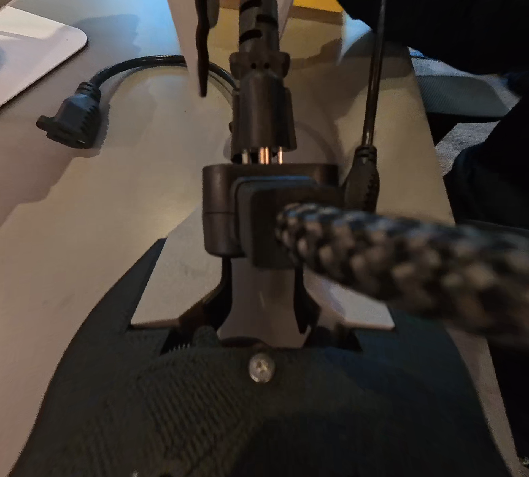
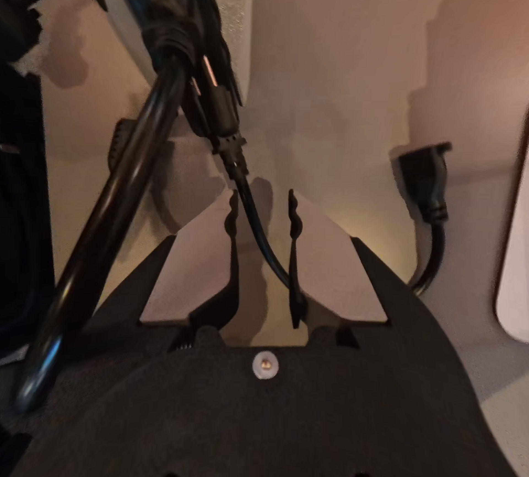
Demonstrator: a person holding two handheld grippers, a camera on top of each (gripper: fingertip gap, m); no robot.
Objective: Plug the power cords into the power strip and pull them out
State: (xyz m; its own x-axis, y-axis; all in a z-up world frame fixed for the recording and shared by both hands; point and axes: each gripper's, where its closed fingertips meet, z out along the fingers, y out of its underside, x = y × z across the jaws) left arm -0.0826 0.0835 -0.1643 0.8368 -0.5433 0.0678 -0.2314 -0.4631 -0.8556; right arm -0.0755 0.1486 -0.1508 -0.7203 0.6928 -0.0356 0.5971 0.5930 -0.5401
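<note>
In the left wrist view my left gripper (image 1: 263,271) is shut on a black power strip block (image 1: 220,205); a braided cord (image 1: 400,257) leaves it toward the camera. A black plug (image 1: 263,116) stands on the block's far face with its metal prongs (image 1: 264,155) partly showing. A second black cord (image 1: 372,76) is plugged in at the block's right side. My right gripper (image 2: 263,205) is open. The plug's thin cable (image 2: 252,220) runs loosely between its fingers (image 2: 294,217) and is not pressed. The plug (image 2: 226,111) lies just beyond the fingertips.
A loose black cord end (image 1: 71,125) lies on the beige table (image 1: 114,205) at the left; it also shows in the right wrist view (image 2: 420,177). A white pad (image 1: 34,48) sits at the far left. A chair (image 1: 458,96) stands past the table's right edge.
</note>
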